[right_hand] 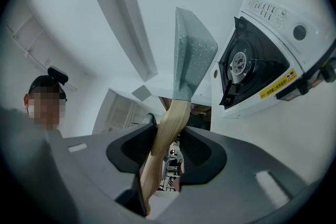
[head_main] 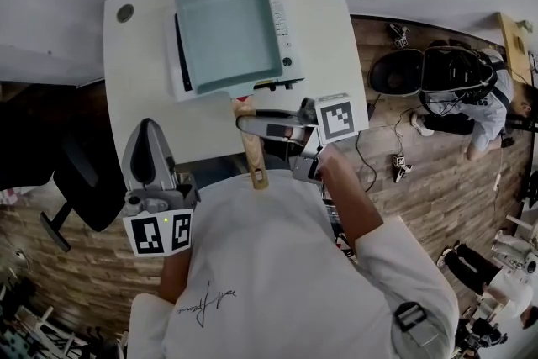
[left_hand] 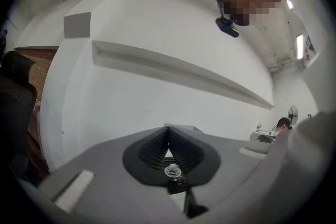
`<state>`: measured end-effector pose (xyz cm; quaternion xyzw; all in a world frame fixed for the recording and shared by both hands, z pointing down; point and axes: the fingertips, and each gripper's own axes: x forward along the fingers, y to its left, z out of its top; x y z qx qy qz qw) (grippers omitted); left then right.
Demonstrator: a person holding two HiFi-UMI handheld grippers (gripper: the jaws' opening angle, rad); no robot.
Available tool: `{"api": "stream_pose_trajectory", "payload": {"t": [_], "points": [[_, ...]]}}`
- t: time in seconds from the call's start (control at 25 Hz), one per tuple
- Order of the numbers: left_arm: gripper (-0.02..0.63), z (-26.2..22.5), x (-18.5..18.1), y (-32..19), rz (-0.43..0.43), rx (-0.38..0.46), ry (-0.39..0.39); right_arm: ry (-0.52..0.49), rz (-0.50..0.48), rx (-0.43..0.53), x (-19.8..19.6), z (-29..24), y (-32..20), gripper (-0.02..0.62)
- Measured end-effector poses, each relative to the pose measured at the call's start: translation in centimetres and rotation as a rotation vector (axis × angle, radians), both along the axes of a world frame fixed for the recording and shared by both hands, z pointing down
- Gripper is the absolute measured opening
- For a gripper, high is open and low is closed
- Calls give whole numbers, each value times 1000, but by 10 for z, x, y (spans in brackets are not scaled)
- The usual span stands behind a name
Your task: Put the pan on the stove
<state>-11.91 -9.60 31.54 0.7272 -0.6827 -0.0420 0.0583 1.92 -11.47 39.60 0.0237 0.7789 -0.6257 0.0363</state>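
Observation:
A square pale-green pan (head_main: pixel 227 34) with a wooden handle (head_main: pixel 250 154) hangs over the white stove (head_main: pixel 286 34) on the white table (head_main: pixel 139 71). My right gripper (head_main: pixel 249 124) is shut on the handle from the right, near the table's front edge. In the right gripper view the pan (right_hand: pixel 191 55) shows edge-on, a gap between its underside and the stove (right_hand: pixel 262 60), and the handle (right_hand: pixel 176 113) runs between the jaws of the right gripper (right_hand: pixel 169 134). My left gripper (head_main: pixel 150 130) hovers at the table's front left, shut and empty (left_hand: pixel 168 131).
A grommet hole (head_main: pixel 125 13) sits at the table's back left corner. A black chair (head_main: pixel 76 172) stands left of me. On the wooden floor to the right, a person (head_main: pixel 471 88) crouches among cables and gear.

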Motion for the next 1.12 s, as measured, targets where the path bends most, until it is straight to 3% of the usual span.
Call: {"api": "stream_pose_trajectory", "payload": {"t": [0.28, 0.48, 1.12], "points": [[6, 5, -21, -7, -14, -26, 19, 16, -11, -15, -18, 23, -11, 147], [6, 22, -15, -12, 39, -83, 53, 23, -14, -43, -26, 42, -17, 147], [6, 31, -27, -4, 30, -124, 50, 55, -32, -81, -40, 78, -27, 149]]}}
